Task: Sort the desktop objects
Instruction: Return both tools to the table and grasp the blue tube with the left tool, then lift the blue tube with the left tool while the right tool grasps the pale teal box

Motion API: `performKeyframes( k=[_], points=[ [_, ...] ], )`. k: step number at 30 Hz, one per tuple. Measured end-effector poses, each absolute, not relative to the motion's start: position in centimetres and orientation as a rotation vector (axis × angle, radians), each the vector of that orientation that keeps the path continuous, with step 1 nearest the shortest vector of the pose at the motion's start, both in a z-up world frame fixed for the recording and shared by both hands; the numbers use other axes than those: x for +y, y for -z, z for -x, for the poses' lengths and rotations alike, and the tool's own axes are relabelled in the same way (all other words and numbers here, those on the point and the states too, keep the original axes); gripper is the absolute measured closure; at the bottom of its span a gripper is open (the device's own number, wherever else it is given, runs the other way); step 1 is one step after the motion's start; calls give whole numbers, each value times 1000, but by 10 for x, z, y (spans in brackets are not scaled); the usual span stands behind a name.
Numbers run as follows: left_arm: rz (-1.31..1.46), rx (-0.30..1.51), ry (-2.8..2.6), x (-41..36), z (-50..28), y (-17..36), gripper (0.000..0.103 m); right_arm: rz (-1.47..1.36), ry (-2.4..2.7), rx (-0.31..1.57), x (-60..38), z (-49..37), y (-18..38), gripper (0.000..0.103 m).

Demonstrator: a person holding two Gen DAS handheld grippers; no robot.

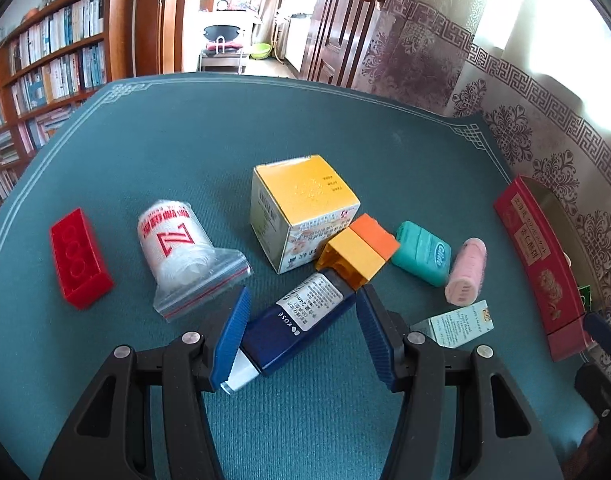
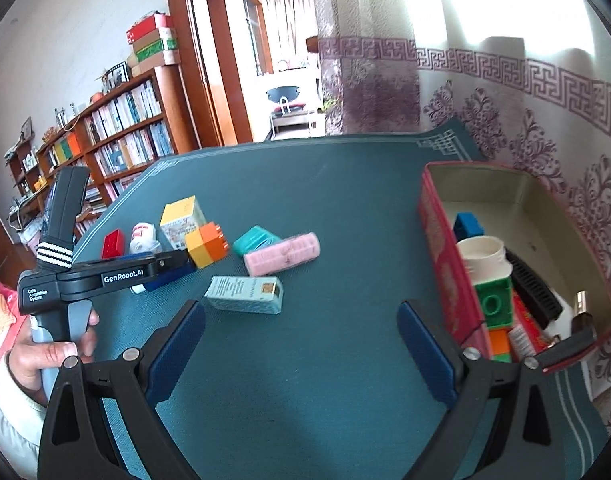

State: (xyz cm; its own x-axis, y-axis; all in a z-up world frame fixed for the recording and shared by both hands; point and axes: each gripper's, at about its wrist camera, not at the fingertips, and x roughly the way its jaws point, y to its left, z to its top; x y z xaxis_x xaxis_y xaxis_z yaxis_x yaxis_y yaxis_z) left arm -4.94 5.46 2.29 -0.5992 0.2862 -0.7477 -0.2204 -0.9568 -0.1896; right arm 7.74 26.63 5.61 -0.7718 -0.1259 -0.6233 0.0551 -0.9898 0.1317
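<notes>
Two grippers: left gripper (image 1: 303, 320) half open around the dark blue tube (image 1: 297, 320) on the desk (image 1: 185, 152), pads apart from it; right gripper (image 2: 301, 350) wide open, empty, red box (image 2: 445, 264) at two o'clock.

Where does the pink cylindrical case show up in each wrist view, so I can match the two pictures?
Left wrist: pink case at right of centre, on end toward the camera, beside the teal floss box.
Right wrist: pink case at centre, lying crosswise.
Shared landmark: the yellow-orange block.
</notes>
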Motion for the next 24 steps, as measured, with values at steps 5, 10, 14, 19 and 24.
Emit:
performKeyframes(
  k=[5, 10, 14, 19, 24],
  points=[
    [1265, -131, -2506, 57, 45, -15, 44, -1044, 2857, -150, 263, -75, -51, 5],
    [1267, -94, -2506, 66, 43, -14, 43, -1072, 2848, -160, 262, -73, -47, 5],
    [1253, -104, -2532, 68, 46, -14, 43, -1093, 2818, -158, 258, -70, -45, 5],
    [1246, -74, -2584, 67, 44, -12, 71, -1127, 2779, -132, 248, -65, -41, 5],
    [1175, -189, -2587, 53, 38, -20, 72, -1188, 2752, -125, 243, -55, -35, 5]
  ],
)
